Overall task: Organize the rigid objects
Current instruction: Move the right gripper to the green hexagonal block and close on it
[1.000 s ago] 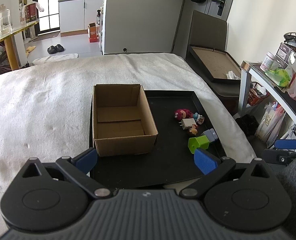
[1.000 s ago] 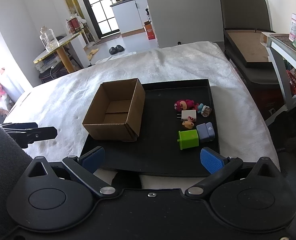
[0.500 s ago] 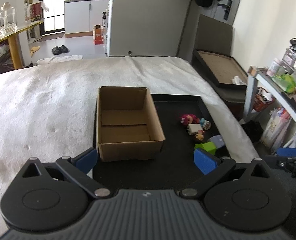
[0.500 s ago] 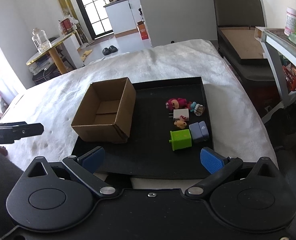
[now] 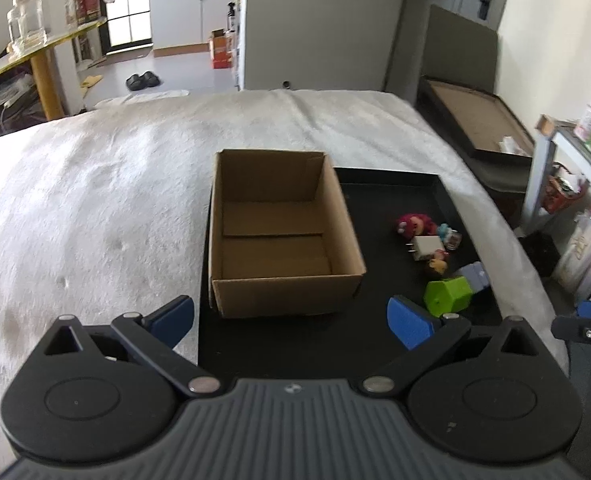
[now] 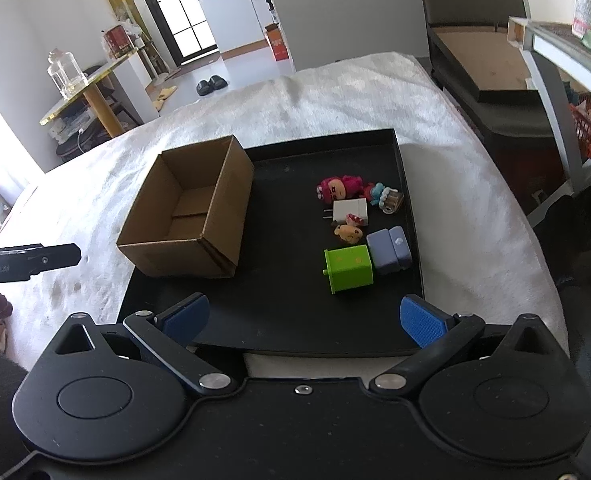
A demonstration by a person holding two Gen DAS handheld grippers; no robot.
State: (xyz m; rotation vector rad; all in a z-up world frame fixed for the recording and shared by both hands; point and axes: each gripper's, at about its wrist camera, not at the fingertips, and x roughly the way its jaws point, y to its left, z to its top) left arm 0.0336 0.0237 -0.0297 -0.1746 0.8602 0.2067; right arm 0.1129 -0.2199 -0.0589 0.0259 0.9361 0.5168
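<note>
Showing no legible txt: cardboard box [image 6: 187,216]

The right claw [image 6: 302,320] hangs spread wide over the near edge of a black tray [image 6: 295,320] lying on a white fuzzy bed cover [image 6: 455,168]. An empty cardboard box [image 6: 191,216] sits on the tray's left side. Small toys cluster at the right, a green block [image 6: 351,268] nearest, touching a grey-blue one [image 6: 389,250].

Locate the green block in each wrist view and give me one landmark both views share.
Left wrist view: green block lies right of centre, just above the gripper's right finger.
Right wrist view: green block lies right of centre, beside the grey-blue block.
Shared landmark: the cardboard box on the black tray.
</note>
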